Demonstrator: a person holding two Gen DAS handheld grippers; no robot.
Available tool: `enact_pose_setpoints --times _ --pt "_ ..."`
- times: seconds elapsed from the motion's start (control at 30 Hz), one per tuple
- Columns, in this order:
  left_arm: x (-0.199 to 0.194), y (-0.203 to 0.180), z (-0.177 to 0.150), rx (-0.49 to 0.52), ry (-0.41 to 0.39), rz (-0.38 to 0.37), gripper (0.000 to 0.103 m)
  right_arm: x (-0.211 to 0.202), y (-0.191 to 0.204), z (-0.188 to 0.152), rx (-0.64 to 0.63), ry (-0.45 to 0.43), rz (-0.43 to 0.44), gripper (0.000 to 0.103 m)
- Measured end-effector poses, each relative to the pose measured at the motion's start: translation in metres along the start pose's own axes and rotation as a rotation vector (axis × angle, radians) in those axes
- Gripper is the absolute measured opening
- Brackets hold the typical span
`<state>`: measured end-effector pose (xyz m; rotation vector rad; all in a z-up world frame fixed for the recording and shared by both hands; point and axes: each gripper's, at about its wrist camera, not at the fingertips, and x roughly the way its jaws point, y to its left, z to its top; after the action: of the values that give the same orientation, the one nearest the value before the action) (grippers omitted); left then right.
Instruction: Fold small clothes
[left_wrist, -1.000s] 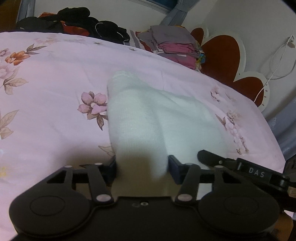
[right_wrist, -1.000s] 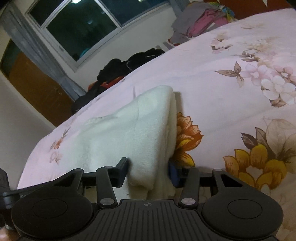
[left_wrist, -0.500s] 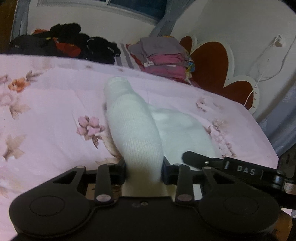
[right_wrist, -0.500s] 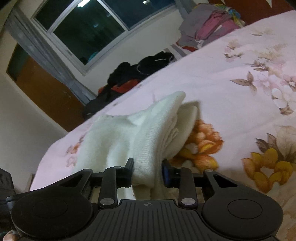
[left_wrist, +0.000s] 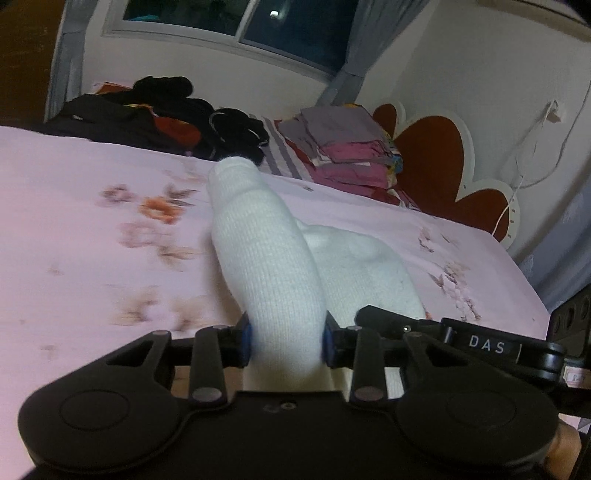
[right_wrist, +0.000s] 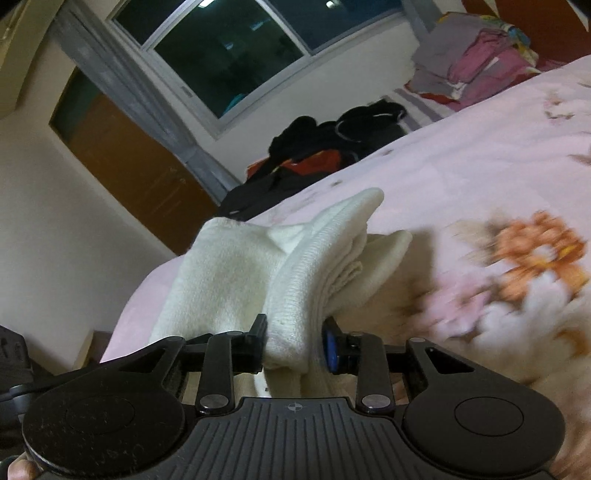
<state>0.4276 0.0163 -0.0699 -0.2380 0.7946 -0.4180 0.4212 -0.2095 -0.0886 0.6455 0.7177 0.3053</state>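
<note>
Pink floral bedcover (left_wrist: 92, 266) fills most of both views, and it is the surface the folding has to land on. At its far edge lie a dark heap of clothes (left_wrist: 155, 118) and a stack of folded grey and pink garments (left_wrist: 343, 151), both well apart from the work. The task's thing is a white knitted garment (left_wrist: 273, 273), perhaps a sock or a small knit, too bunched to tell for sure; it is raised off the bedcover at the near end and trails down onto it further out. The left tool (left_wrist: 286, 343) is narrowed and clamped on one rounded fold of it, and the right tool (right_wrist: 295, 347) is likewise pinched on a ribbed edge (right_wrist: 314, 266), with loose layers hanging just beside its right pad.

Judging from this, the step in hand is carrying the gripped end over to make a fold. To do it well, both tools should travel together at one height so the knit stays taut, the edges should be matched before lowering, and neither grip should loosen until the cloth lies flat.
</note>
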Motion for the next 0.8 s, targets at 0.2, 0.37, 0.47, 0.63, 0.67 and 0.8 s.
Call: enact_pose_setpoints --times 0.2,0.37,0.47,0.63,0.67,0.8 --pt "-0.038 0.076 0.002 -0.027 -0.001 0.013 0.034 0.043 0.067 -0.035 -0.019 0.011 0.006 0.03" --pt "-0.053 0.125 0.002 -0.046 0.009 0.029 0.034 0.082 0.102 -0.06 -0.023 0.042 0.012 0.03" --pt "-0.053 0.15 -0.004 -0.065 0.01 0.044 0.034 0.101 0.11 -0.072 -0.038 0.065 -0.003 0.03" --pt "-0.036 0.183 -0.029 -0.109 0.061 0.101 0.044 0.13 0.101 -0.084 -0.041 0.119 -0.054 0.03" --pt "-0.033 0.185 -0.033 -0.108 0.059 0.1 0.05 0.133 0.097 -0.087 -0.035 0.128 -0.062 0.031" --pt "-0.029 0.184 -0.032 -0.096 0.064 0.098 0.062 0.138 0.083 -0.089 -0.007 0.135 -0.089 0.032"
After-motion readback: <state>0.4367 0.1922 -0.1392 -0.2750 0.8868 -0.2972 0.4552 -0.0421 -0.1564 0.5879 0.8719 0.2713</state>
